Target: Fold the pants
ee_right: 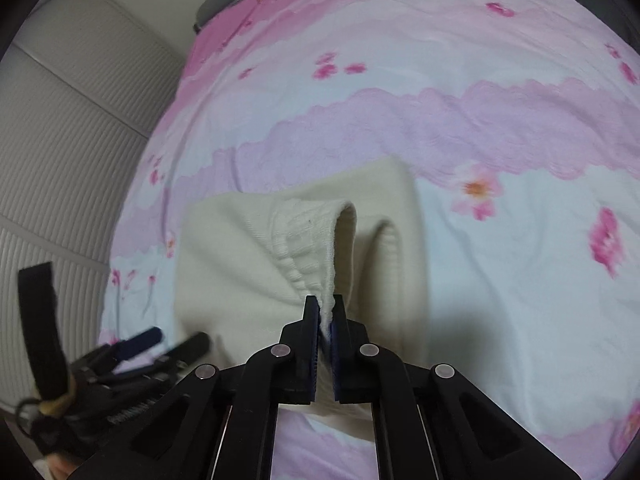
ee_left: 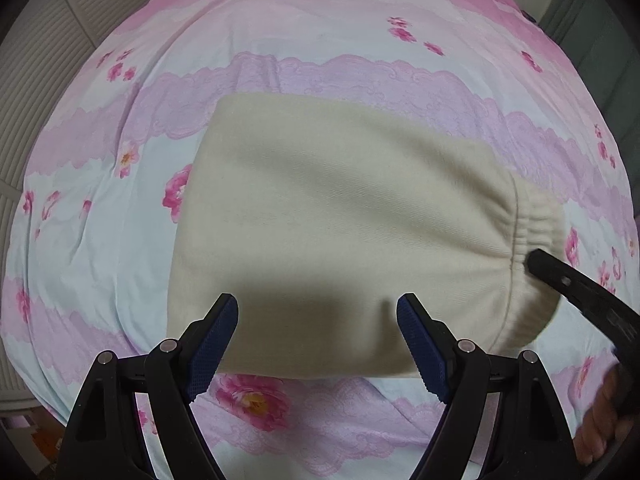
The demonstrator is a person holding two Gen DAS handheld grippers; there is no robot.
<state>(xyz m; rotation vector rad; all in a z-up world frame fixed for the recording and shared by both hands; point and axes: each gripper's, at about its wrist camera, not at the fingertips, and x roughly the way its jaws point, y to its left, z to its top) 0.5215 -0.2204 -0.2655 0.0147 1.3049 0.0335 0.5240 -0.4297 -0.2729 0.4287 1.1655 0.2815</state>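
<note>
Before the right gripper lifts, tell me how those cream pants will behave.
Probably floppy: the cream pants already sag into folds where the right gripper pinches the elastic waistband. Likely light, thick and unslippery: the ribbed knit looks soft and grippy.

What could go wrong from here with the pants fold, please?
The right tool pinches only a thin edge of the elastic waistband, so it may slip out when pulled. The left tool hovers open over the pants and pins nothing, so the whole folded stack could drag across the bedsheet.
</note>
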